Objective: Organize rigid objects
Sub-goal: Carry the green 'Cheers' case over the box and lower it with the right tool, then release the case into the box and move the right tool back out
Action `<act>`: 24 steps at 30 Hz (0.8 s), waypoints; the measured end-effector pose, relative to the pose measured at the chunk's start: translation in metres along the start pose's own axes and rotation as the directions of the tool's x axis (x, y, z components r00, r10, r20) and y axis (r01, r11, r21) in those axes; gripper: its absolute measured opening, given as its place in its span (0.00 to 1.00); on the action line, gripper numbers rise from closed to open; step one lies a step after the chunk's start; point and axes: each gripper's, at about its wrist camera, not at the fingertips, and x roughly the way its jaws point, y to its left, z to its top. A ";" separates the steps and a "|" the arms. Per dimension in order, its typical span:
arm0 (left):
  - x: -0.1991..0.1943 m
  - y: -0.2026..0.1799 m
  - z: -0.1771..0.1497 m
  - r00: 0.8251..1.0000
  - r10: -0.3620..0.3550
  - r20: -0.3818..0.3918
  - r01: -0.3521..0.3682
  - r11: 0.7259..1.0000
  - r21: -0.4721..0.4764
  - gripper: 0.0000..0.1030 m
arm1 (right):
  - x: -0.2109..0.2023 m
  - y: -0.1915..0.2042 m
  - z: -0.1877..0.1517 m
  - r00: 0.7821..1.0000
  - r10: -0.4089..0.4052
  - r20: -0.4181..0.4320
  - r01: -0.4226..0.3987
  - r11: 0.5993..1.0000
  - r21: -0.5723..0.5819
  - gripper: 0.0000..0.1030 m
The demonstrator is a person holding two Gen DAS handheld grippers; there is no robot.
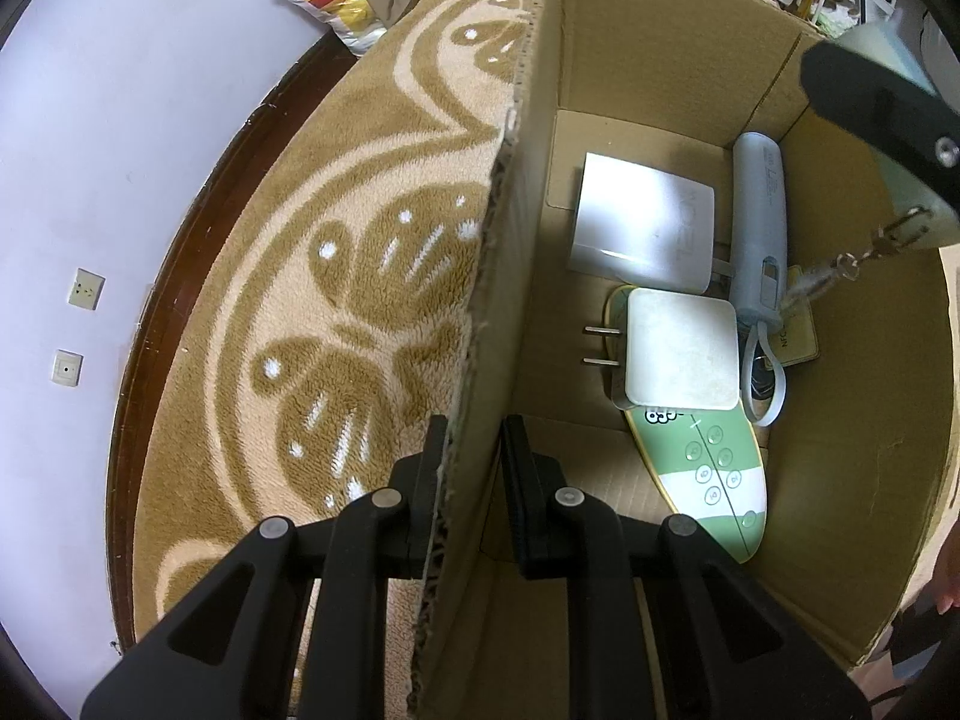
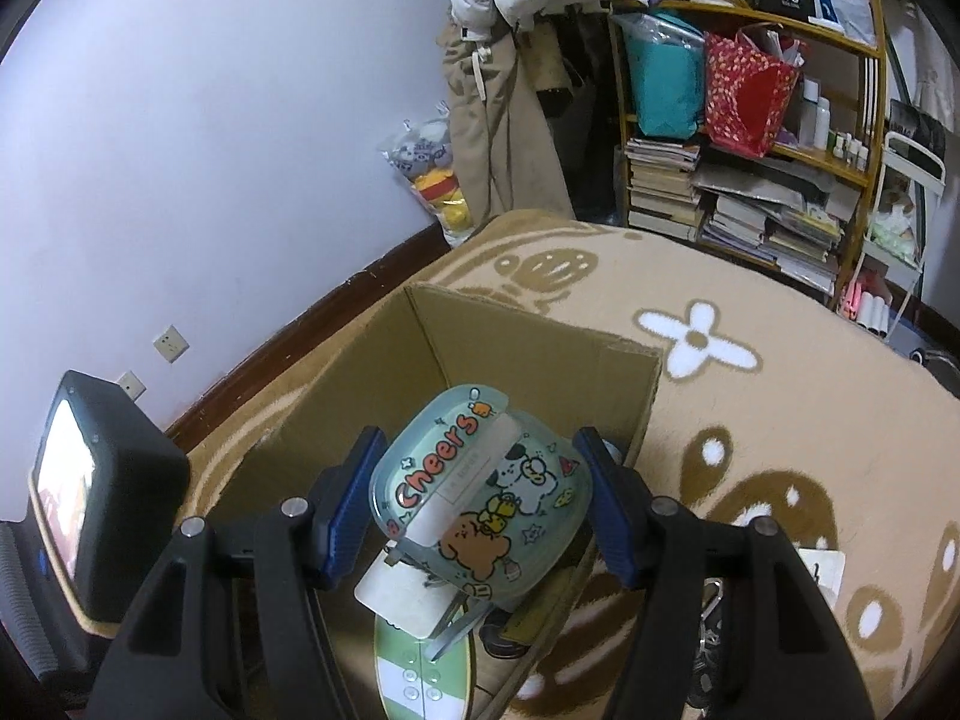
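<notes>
The left claw [image 1: 471, 480] is closed on the side wall of the cardboard box [image 1: 660, 42], with one finger outside against the carpet side and the other inside the box. The wall is held upright between the black pads. The box rests on a tan and cream patterned carpet [image 1: 336, 276].

Inside the box, on its floor, a white square adapter [image 1: 645, 222] is seen lying flat, and a pale blue cylindrical device [image 1: 759, 228] is laid just beside it on its right. In front of these, a white plug charger [image 1: 681, 357] with two metal prongs is stacked on a green and white oval remote [image 1: 714, 480]. A small tan card [image 1: 801, 330] is partly covered by the blue device.

The right claw [image 2: 480, 501] is clamped on a light green case [image 2: 480, 498] printed with "Cheers" and cartoon animals; the case is squeezed between the blue-padded fingers [image 2: 348, 510] and is held tilted above the open box, over the charger and the remote. In the left wrist view, only a pale green edge of the case and a small metal chain [image 1: 864, 255] hanging from it into the box are shown at the upper right.

Beyond the carpet, a lilac wall [image 2: 210, 150] with two sockets and a cluttered bookshelf [image 2: 750, 180] are visible.
</notes>
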 end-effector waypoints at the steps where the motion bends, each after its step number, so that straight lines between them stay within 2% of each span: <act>1: 0.000 0.000 0.000 1.000 0.000 0.000 0.000 1.000 0.001 0.16 | 0.000 0.000 -0.001 1.000 -0.005 0.003 0.005 1.000 -0.003 0.66; 15: 0.000 0.000 0.000 1.000 0.003 0.002 -0.003 1.000 0.000 0.16 | -0.008 0.001 0.006 1.000 -0.003 0.031 0.002 1.000 0.012 0.66; 18: 0.000 0.000 -0.001 1.000 -0.002 0.001 0.002 1.000 -0.002 0.16 | -0.012 0.000 0.007 1.000 -0.004 0.025 0.004 1.000 0.014 0.71; 21: 0.000 0.000 0.000 1.000 -0.001 0.002 0.001 1.000 -0.001 0.16 | -0.018 -0.003 0.007 0.999 0.001 0.033 -0.002 1.000 0.030 0.72; 24: 0.000 0.000 0.000 1.000 -0.003 0.001 0.003 1.000 -0.002 0.16 | -0.026 -0.006 0.006 0.999 0.007 0.040 -0.009 0.999 0.049 0.80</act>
